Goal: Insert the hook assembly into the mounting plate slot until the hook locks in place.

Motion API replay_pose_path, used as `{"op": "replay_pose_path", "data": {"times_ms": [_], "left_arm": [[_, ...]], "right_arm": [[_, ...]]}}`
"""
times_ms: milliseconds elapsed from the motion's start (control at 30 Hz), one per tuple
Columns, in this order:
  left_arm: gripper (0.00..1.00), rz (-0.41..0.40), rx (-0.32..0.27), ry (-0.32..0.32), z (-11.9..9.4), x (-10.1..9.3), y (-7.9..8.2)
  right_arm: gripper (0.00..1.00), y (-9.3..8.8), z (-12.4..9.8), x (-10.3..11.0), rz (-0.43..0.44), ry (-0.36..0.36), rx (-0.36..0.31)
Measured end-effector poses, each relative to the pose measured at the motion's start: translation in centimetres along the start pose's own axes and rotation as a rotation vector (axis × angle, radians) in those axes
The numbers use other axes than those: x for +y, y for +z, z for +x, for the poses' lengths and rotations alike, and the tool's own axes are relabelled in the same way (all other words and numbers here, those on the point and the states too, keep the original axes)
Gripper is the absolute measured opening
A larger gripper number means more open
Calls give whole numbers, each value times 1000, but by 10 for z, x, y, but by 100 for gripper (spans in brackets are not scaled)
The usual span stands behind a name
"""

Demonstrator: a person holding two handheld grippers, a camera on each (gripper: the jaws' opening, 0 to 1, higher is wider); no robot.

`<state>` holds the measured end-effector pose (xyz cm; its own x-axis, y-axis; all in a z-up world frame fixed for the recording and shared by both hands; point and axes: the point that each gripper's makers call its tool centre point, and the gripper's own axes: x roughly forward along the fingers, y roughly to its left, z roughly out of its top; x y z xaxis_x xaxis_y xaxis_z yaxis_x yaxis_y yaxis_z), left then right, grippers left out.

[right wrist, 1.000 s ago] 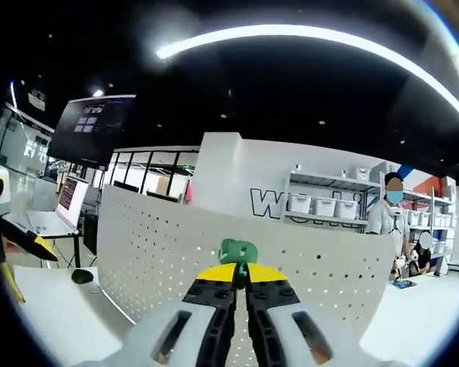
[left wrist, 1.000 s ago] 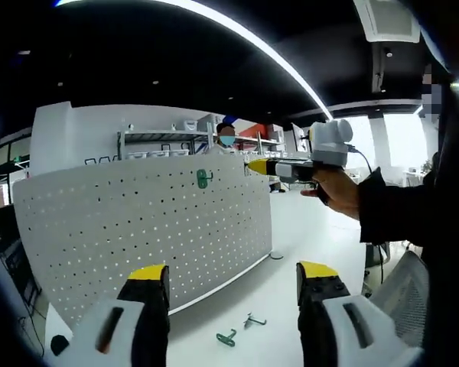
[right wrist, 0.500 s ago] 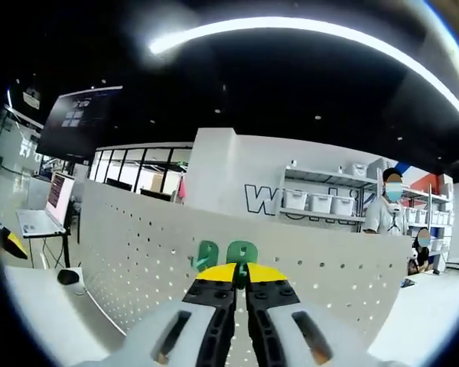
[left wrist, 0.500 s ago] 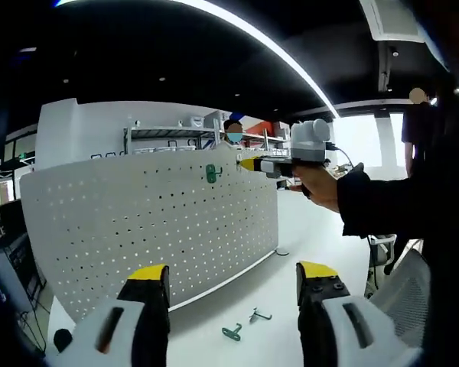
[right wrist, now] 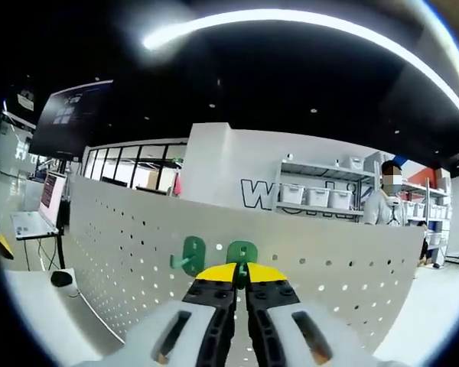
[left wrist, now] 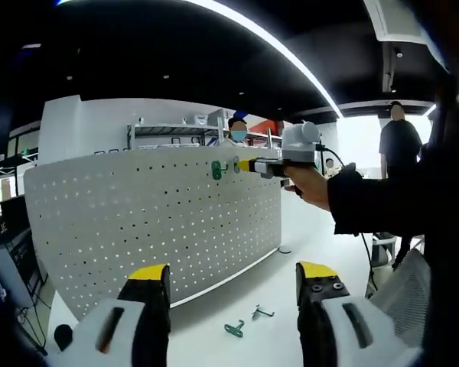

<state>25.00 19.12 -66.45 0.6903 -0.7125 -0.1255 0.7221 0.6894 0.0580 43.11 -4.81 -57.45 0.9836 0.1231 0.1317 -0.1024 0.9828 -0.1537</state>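
Right gripper (right wrist: 241, 275) — jaws pressed narrow on a green hook (right wrist: 242, 254), held against the upper part of the white pegboard (right wrist: 122, 252). Second green hook (right wrist: 190, 255) just beside it, apparently seated in the board's holes. Left gripper (left wrist: 233, 279) — jaws wide, holding nothing, above the white table (left wrist: 252, 290). Two loose hooks on the table, one green (left wrist: 233, 329), one metal (left wrist: 261, 311), near the board's foot.

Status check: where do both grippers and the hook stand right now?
Right gripper shut on green hook at pegboard top row, beside a mounted hook. Left gripper open, empty. Two spare hooks on the table.
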Motion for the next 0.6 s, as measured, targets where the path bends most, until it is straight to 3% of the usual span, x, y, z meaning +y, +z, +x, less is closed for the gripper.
{"op": "replay_pose_path", "data": {"times_ms": [600], "left_arm": [[67, -18, 3, -3, 0, 6, -4]], "right_arm": [[1, -5, 7, -1, 2, -17, 6]]}}
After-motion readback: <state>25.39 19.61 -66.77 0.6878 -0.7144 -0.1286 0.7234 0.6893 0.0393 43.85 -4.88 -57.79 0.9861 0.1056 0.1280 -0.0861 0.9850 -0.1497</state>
